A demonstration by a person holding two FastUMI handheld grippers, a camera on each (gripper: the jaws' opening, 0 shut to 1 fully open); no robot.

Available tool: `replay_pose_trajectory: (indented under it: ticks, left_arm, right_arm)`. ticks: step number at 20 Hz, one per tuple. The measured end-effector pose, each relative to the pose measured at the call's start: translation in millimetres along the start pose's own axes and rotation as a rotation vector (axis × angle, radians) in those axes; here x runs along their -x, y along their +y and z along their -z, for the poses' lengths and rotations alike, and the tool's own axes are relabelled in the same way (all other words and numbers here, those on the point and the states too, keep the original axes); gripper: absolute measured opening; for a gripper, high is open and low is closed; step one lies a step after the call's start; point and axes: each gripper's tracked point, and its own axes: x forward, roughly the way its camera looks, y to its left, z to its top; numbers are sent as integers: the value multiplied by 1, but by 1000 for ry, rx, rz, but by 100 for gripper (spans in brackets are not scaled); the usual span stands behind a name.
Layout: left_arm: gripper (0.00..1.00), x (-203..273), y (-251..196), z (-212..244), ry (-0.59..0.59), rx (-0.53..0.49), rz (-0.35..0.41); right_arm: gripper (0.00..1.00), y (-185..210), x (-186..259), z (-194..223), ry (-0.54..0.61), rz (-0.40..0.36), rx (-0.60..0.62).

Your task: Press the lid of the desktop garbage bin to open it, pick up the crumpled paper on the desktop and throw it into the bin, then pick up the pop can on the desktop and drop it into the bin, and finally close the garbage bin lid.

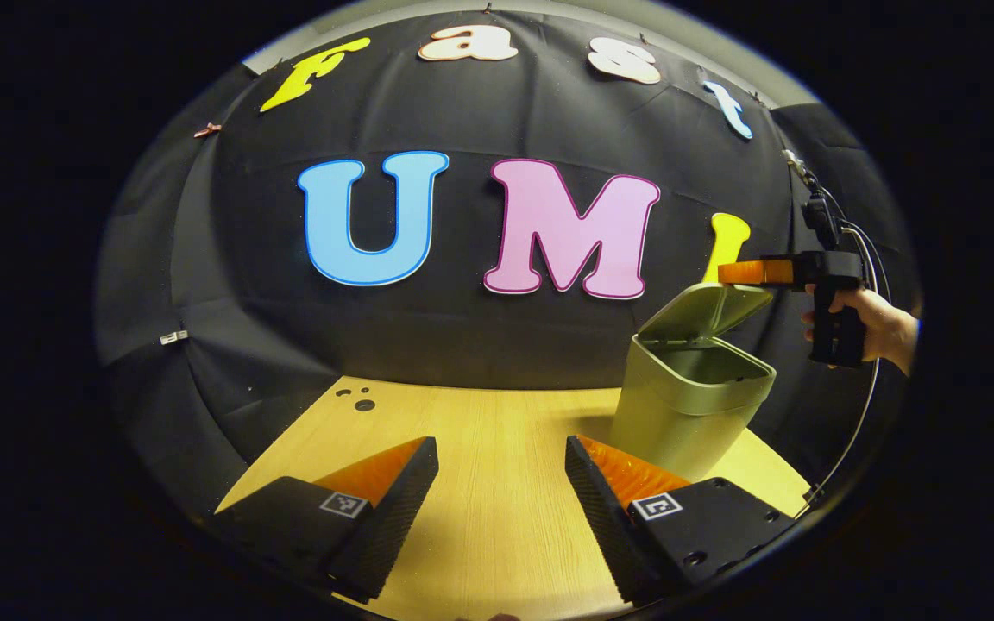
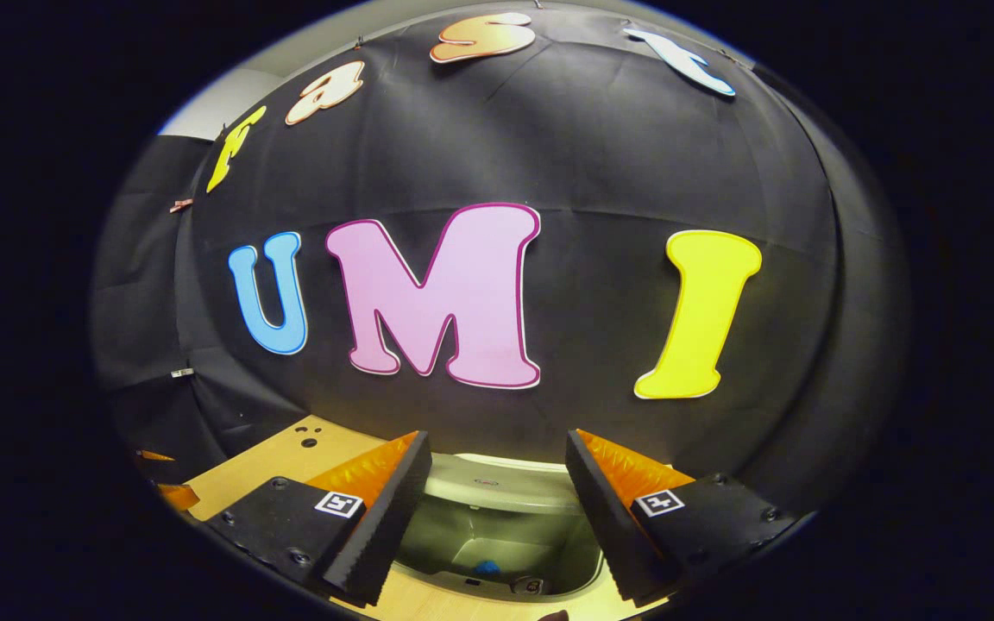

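We can read no text; the square coded tags [image 1: 657, 505] on the gripper fingers carry patterns, seemingly no letters.

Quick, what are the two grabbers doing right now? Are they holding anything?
Left gripper: open, holding nothing, above the table.
Right gripper: open, holding nothing, above the open bin.

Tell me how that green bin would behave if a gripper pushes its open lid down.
The bin looks like thin, light plastic, so it may slide on the smooth wooden table. Tall and narrow, it could tip if pushed sideways. The raised lid seems hinged at the back, so should swing easily.
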Motion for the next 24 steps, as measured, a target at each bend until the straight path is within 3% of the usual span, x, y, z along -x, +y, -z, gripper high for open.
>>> replay_pose_trajectory:
  ticks: [24]
  left_arm:
    - [95, -1, -12, 4, 15, -9, 34]
  right_arm:
    - [98, 7, 22, 104, 199, -2, 40]
